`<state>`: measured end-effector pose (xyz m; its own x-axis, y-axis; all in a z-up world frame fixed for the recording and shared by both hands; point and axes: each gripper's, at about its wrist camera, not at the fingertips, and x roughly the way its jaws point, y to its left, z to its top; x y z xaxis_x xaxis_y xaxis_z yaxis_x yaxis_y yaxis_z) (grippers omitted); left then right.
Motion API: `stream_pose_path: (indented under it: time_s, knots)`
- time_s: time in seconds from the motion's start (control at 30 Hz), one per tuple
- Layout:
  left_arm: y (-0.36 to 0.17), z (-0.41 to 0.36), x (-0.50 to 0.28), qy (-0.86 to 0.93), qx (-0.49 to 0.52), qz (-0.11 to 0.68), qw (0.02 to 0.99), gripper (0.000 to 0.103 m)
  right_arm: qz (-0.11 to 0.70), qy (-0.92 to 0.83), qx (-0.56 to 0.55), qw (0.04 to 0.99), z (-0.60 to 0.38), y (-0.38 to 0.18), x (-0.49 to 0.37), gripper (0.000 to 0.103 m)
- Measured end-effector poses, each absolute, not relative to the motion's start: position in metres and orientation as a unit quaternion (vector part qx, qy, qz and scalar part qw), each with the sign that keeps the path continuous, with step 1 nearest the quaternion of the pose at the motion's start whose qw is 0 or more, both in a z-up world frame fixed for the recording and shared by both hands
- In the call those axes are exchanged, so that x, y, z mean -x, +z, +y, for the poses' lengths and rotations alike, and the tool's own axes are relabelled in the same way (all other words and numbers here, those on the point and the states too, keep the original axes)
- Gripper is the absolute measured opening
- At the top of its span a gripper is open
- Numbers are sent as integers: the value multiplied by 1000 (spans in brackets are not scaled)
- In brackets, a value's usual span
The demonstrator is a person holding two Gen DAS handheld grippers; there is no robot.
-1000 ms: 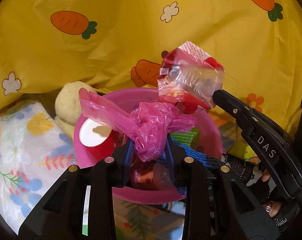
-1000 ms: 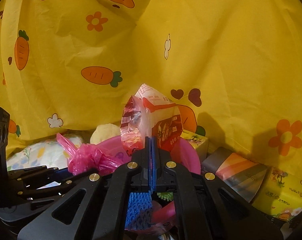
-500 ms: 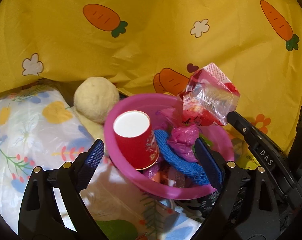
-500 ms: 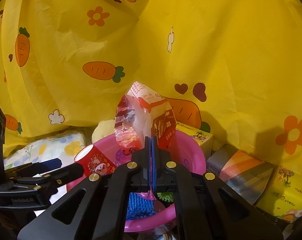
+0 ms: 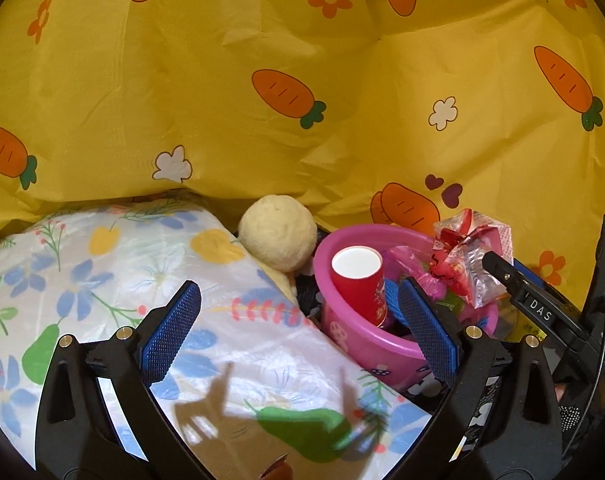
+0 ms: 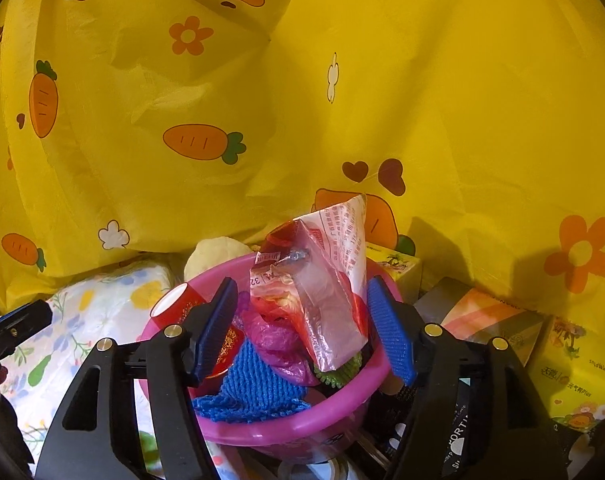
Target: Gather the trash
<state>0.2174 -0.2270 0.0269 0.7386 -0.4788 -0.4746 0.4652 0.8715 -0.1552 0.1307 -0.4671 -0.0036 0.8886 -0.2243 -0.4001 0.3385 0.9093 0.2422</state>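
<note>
- The pink plastic basin (image 6: 262, 430) sits on a floral plastic sheet (image 5: 114, 264), in front of a yellow cloth printed with carrots (image 6: 442, 80).
- The left gripper (image 5: 298, 328) has its jaws spread wide with nothing between the blue pads; it hangs over the floral sheet, just left of the basin.
- The right gripper (image 6: 302, 328) is also spread wide, its blue pads standing either side of a red-and-clear snack wrapper (image 6: 322, 300) without touching it.
- The snack wrapper stands upright in the basin, leaning on the rubbish beneath, its printed white corner pointing up.
- In the basin with it lie a crumpled pink plastic bag (image 6: 278, 344), a blue knitted cloth (image 6: 250, 392), a red paper cup (image 5: 360, 280) tipped against the left rim with its white bottom showing, and a bit of green frilled material (image 6: 338, 372).
- A cream-coloured ball (image 5: 278, 232) rests just behind the basin's left side, touching the floral sheet.
- To the right of the basin stand yellow tissue packs (image 6: 574, 372) and a dark box with orange stripes (image 6: 478, 316).
</note>
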Motion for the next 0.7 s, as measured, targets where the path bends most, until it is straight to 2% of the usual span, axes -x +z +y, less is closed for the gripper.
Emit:
stream_pose_path:
  time_s: [0.23, 0.3, 0.33, 0.37, 0.4, 0.47, 0.53, 0.7]
  knots:
    - [25, -217, -202, -258, 10, 258, 931, 97, 180, -153, -152, 960, -465, -4, -122, 66]
    - [22, -218, -199, -257, 7, 261, 930, 97, 187, -153, -141, 960, -463, -5, -126, 59]
    - [20, -218, -198, -257, 6, 263, 930, 97, 196, -152, -137, 959, -463, -6, -130, 48]
    - [19, -217, -196, -258, 5, 265, 929, 97, 202, -147, -139, 958, -464, -7, -134, 40]
    - [17, -217, -195, -259, 5, 267, 928, 97, 214, -136, -148, 956, -466, -10, -142, 37]
    - [16, -215, -193, -261, 6, 270, 927, 97, 233, -124, -156, 952, -469, -15, -153, 18]
    - [16, -213, -190, -259, 4, 268, 928, 97, 252, -110, -159, 948, -467, -20, -165, 13]
    - [18, -208, -182, -237, -12, 260, 936, 97, 261, -105, -170, 944, -464, -24, -163, 13]
